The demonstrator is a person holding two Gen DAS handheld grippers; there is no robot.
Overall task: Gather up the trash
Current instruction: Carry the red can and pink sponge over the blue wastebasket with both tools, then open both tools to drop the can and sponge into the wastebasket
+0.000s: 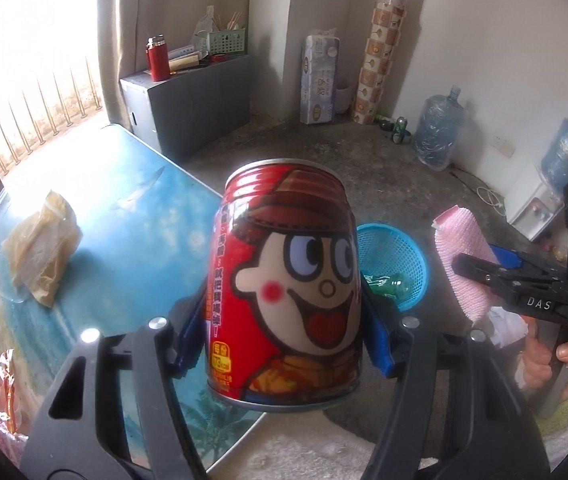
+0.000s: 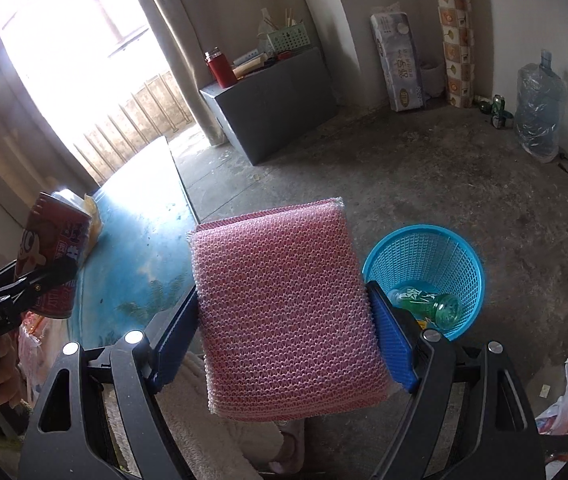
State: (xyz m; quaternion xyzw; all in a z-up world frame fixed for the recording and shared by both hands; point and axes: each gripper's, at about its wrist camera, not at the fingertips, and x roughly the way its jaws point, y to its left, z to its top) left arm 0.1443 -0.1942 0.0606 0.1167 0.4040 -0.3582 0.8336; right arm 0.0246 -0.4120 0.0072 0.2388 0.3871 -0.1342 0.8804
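Between the left gripper's (image 1: 284, 336) blue fingers (image 1: 380, 344) a red can (image 1: 284, 288) is clamped, upright with its long axis tilted slightly left and its cartoon face to the camera, held over the bench's (image 1: 131, 208) edge, on the near side of the basket (image 1: 408, 256). Only this view shows the wrapped packet (image 1: 43, 248) lying on the bench, left of the basket.

The right gripper (image 2: 288, 344) has its fingers (image 2: 394, 352) set wide and pressed on the side edges of a pink mesh pad (image 2: 284, 308), its broad face to the camera and its long axis running up and slightly left, just left of the basket (image 2: 424, 252). Only this view looks into the basket, where a green bottle (image 2: 428, 304) lies on its side. Beyond the basket a water jug (image 2: 538, 112) stands by the far wall.
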